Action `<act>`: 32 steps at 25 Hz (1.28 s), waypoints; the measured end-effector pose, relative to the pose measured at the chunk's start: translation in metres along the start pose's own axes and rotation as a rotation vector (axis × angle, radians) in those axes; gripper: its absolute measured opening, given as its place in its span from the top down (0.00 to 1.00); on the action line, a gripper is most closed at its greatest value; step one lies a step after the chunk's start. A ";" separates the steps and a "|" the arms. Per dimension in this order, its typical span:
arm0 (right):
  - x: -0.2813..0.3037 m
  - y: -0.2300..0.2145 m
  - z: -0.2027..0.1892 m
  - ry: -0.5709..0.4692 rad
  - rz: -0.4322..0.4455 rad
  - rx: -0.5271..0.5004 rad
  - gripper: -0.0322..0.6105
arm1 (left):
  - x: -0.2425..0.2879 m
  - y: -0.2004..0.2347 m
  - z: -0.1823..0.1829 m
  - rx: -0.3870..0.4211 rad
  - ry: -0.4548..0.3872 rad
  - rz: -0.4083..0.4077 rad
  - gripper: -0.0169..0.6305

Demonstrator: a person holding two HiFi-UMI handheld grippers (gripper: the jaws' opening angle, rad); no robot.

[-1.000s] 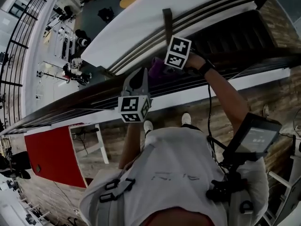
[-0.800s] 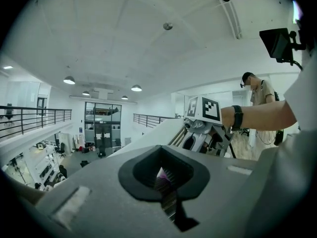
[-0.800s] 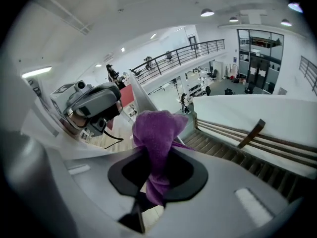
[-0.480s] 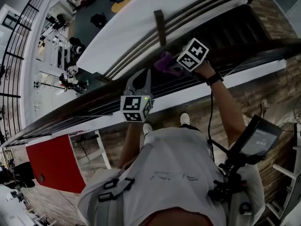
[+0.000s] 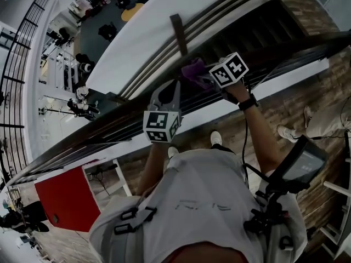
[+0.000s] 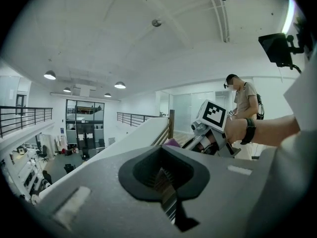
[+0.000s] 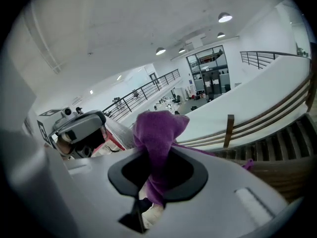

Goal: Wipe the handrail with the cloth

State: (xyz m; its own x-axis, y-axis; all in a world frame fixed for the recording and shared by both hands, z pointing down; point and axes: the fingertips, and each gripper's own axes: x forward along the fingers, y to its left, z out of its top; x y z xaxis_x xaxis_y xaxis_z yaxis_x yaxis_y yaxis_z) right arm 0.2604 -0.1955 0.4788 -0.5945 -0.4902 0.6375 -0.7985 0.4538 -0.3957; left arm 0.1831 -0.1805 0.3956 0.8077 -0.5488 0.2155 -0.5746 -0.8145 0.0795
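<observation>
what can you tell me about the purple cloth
The cloth is purple, soft and fleecy-looking, bunched into a crumpled wad. The right gripper is shut on it, a fold poking up past the jaws and an end trailing below. From the head view it sits over the dark handrail; contact itself is unclear.

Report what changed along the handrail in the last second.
The right gripper, shut on the purple cloth, slid a little rightward along the handrail in the head view. The left gripper stayed shut and empty by the rail. Nothing was taken up or let go.
</observation>
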 end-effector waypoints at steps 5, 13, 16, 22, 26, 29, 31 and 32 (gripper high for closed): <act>-0.013 -0.006 -0.008 -0.042 -0.104 -0.009 0.84 | 0.002 -0.007 -0.001 0.013 0.002 -0.029 0.97; -0.025 -0.019 -0.013 -0.085 -0.221 -0.032 0.84 | 0.011 -0.015 -0.002 0.017 0.017 -0.063 0.97; -0.028 -0.019 -0.014 -0.101 -0.194 -0.013 0.84 | 0.012 -0.022 0.000 0.014 0.017 -0.079 0.97; -0.040 -0.036 -0.011 -0.144 -0.211 0.024 0.84 | 0.022 -0.037 0.004 0.022 0.014 -0.149 0.97; -0.048 -0.056 -0.012 -0.168 -0.242 0.053 0.84 | 0.029 -0.044 -0.003 0.026 0.029 -0.171 0.97; -0.060 -0.073 -0.018 -0.163 -0.257 0.072 0.84 | 0.037 -0.059 -0.003 0.031 0.020 -0.189 0.97; -0.067 -0.080 -0.020 -0.159 -0.278 0.084 0.84 | 0.038 -0.067 0.000 0.037 0.011 -0.207 0.97; -0.067 -0.081 -0.021 -0.161 -0.284 0.092 0.84 | 0.037 -0.068 -0.001 0.041 0.013 -0.214 0.97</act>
State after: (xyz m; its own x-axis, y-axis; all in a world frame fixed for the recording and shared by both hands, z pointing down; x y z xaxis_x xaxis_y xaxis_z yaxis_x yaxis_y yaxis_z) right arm 0.3674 -0.1841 0.4817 -0.3490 -0.7016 0.6213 -0.9351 0.2174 -0.2798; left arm 0.2523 -0.1452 0.3997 0.9087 -0.3605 0.2106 -0.3844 -0.9193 0.0848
